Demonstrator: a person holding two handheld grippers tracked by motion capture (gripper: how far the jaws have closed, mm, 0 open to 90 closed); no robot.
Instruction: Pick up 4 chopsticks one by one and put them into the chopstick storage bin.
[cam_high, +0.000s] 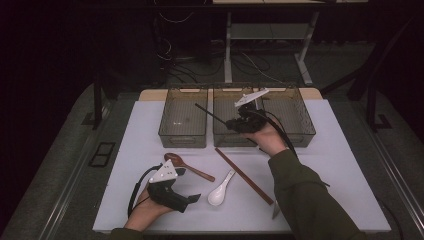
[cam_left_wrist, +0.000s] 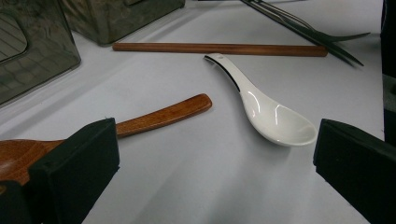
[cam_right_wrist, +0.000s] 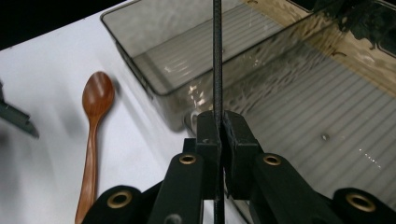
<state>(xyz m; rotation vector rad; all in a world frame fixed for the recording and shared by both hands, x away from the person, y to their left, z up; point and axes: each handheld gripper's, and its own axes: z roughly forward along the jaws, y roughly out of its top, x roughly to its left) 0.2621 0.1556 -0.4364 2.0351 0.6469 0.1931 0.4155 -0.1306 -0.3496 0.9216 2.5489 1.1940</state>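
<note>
While the left hand-held gripper (cam_high: 192, 199) rests low at the near edge of the desk (cam_high: 330, 150), its jaws stand spread wide with nothing between them, pointed toward the utensils lying loose on the white surface. Just ahead of it: a white ceramic spoon (cam_left_wrist: 271, 112), bowl up, and a wooden spoon (cam_left_wrist: 140, 122) whose bowl sits partly behind the left jaw in the left gripper view. Neither is touched.

Beyond them a brown wooden chopstick (cam_high: 244, 175) lies diagonally across mid-desk, and something dark and slim, possibly a fork or tongs, lies near its far end in the left gripper view; too thin to call.

Farther out, the right hand-held gripper (cam_high: 231, 123) is raised over the near wall of the middle bin (cam_high: 227, 137). Its jaws are pressed together on a thin black chopstick (cam_right_wrist: 217, 56), which runs up and away over the clear plastic, its tip toward the left bin (cam_high: 182, 135). Chopstick is in the air, not yet inside any bin.

Both bins look bare inside, apart from small specks on the ribbed floor.

Progress, as judged: sorting is barely under way. One piece is in transit; two spoons, the brown chopstick and the dark item are left on the desk.
</note>
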